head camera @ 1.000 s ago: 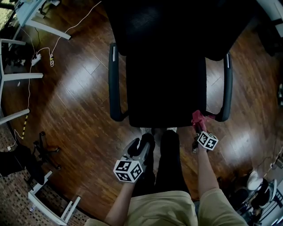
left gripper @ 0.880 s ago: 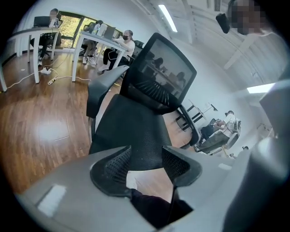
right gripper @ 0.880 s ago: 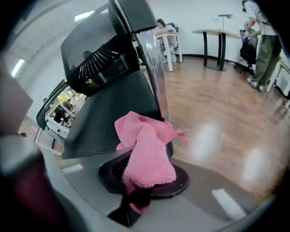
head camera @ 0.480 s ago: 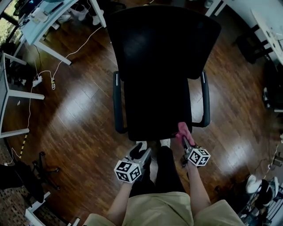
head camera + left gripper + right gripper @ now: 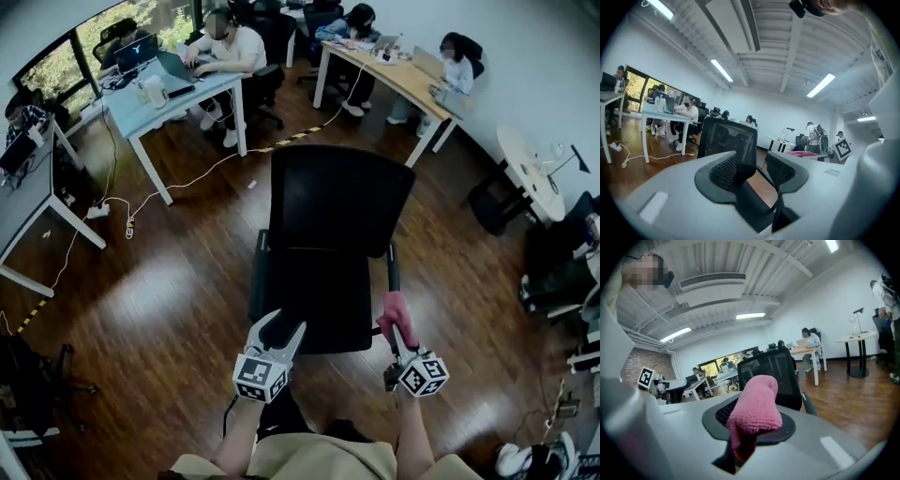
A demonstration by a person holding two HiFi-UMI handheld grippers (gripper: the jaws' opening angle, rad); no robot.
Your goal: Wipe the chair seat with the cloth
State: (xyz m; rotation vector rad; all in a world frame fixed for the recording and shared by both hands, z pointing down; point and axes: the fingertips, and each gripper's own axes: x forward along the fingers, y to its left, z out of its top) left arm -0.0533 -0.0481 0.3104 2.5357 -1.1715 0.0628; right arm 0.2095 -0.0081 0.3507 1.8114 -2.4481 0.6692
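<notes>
Cloth [image 5: 395,314]: pink, clenched in the right gripper [image 5: 398,332], raised beside the chair seat's [image 5: 314,300] front right corner.
Left gripper [image 5: 281,330]: jaws apart, empty, above the front edge.
Change: both grippers have lifted away from the seat, so the wiping looks paused or finished.

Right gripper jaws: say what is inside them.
A pink cloth is clamped in the right gripper, bunched up above its jaws. The cloth hides the gap between them, so its pinched part cannot be seen.

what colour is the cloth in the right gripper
Pink. The cloth shows best in the right gripper view.
</notes>
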